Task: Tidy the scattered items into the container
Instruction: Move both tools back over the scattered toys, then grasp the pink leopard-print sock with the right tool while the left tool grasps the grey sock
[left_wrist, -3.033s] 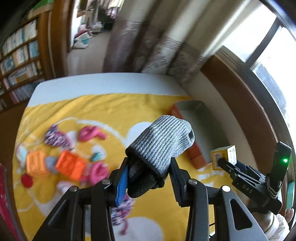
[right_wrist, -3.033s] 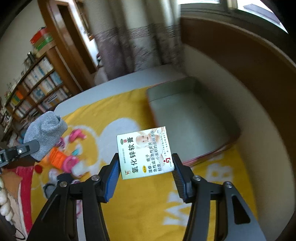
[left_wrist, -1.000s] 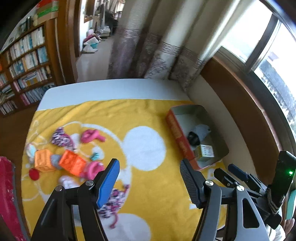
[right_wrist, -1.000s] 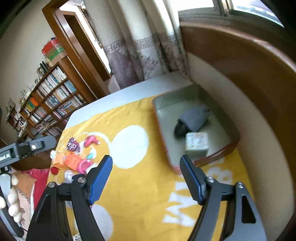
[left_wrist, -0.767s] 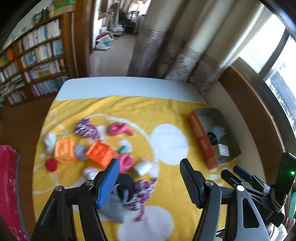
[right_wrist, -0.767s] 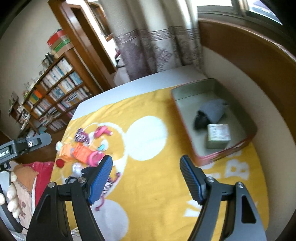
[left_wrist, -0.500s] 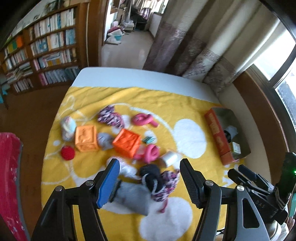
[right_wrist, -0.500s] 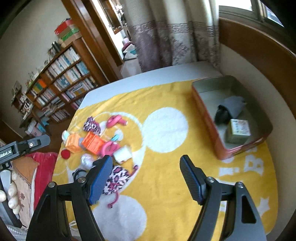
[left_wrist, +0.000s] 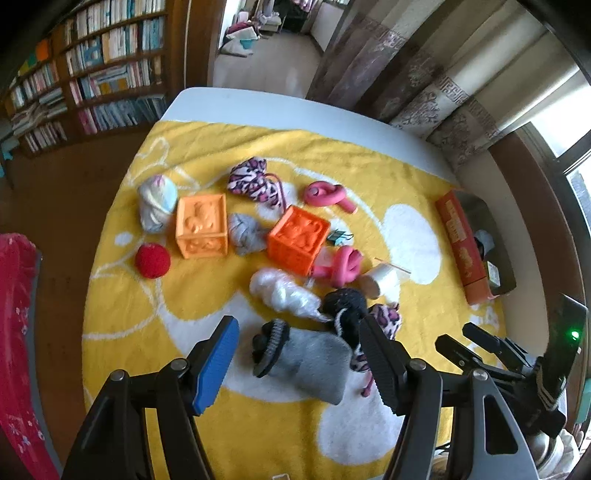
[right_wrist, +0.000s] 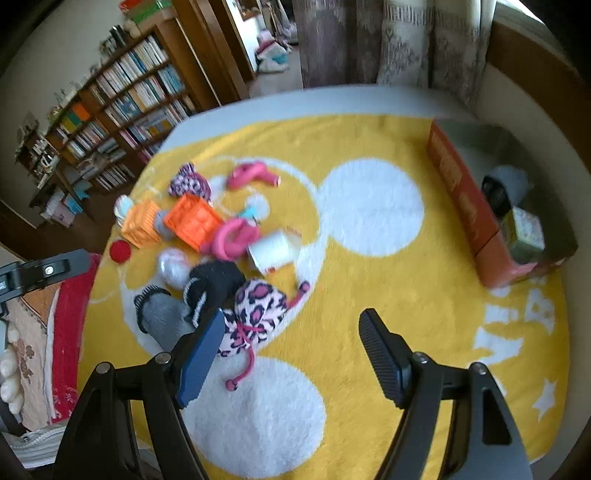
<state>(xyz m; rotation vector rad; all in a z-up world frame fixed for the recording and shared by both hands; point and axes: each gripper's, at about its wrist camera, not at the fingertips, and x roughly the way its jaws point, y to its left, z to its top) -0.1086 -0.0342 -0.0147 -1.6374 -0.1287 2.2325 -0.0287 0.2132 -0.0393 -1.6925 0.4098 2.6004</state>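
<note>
Both sets of jaws spread and empty. Left gripper framing grey sock, right gripper beside leopard pouch, likely next for orange container.

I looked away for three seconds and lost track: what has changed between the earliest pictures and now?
The left claw let go of its grey sock and the right claw its small carton; both now lie in the orange container. Both claws, open and empty, swung back over the toy pile, the left above another grey sock. The orange blocks and the rest of the pile stayed put.
</note>
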